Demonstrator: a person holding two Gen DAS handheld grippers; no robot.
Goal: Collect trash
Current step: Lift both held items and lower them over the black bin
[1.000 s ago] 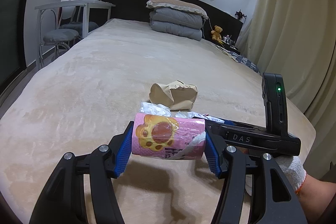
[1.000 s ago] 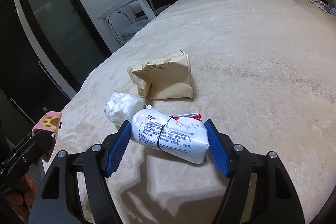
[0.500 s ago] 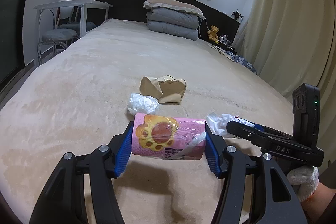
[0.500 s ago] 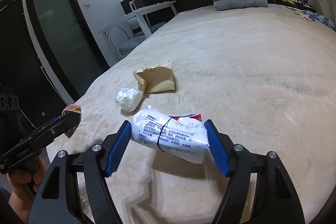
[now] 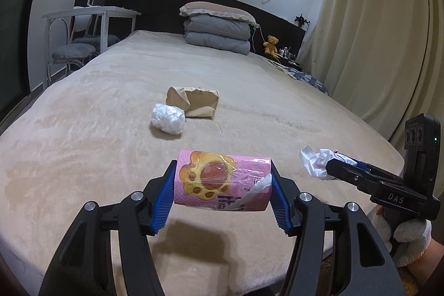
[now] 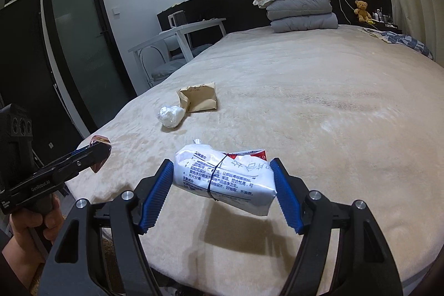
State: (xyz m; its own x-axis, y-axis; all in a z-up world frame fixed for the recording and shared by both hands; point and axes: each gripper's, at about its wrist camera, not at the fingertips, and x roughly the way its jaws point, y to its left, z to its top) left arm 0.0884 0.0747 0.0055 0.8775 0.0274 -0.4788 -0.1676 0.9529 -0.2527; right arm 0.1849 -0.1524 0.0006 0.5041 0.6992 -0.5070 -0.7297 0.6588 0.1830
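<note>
My left gripper (image 5: 223,192) is shut on a pink packet with a paw print (image 5: 222,182) and holds it above the near end of the beige bed (image 5: 111,129). My right gripper (image 6: 222,185) is shut on a white printed plastic packet (image 6: 226,178), also held above the bed. On the bed lie a crumpled clear plastic wad (image 5: 168,118) and a brown paper bag (image 5: 197,101), touching each other; they also show in the right wrist view as the wad (image 6: 171,116) and bag (image 6: 198,99).
Folded grey bedding with a pillow (image 5: 217,31) lies at the headboard. A white desk and chairs (image 5: 83,38) stand left of the bed. Curtains (image 5: 374,32) hang on the right. A dark door (image 6: 80,52) is at the left.
Both grippers have pulled back toward the foot of the bed with their packets. The wad and paper bag now lie farther away.
</note>
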